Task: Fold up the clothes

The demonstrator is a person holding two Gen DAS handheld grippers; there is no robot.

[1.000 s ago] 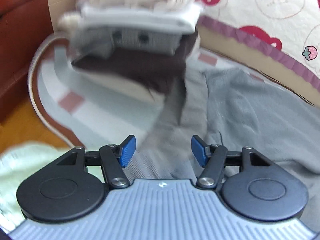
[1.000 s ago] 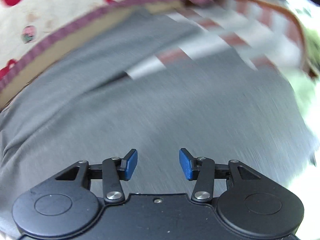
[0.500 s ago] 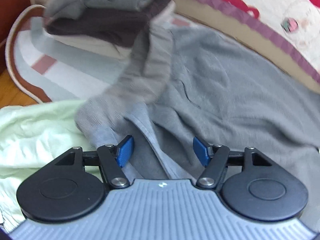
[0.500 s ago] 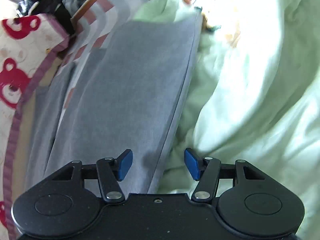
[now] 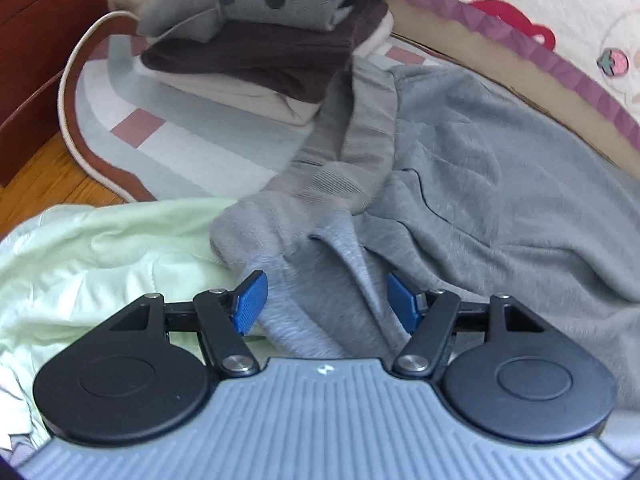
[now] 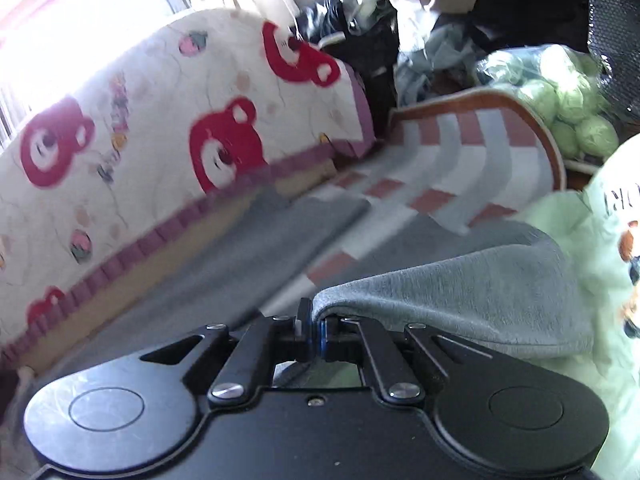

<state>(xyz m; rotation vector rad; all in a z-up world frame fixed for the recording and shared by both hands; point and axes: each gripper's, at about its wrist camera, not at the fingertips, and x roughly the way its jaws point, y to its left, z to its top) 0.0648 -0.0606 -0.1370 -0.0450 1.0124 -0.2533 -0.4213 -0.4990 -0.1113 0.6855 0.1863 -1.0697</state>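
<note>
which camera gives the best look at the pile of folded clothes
The left wrist view. The pile of folded clothes sits at the top of that frame on the striped rug, its layers distinct. The right wrist view does not show it, only the rug's other end.

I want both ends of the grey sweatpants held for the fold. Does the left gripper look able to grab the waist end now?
Probably yes: the left gripper is open with a bunched fold of the grey sweatpants already between its fingers, nothing covering it. The right gripper is shut on another edge.
</note>
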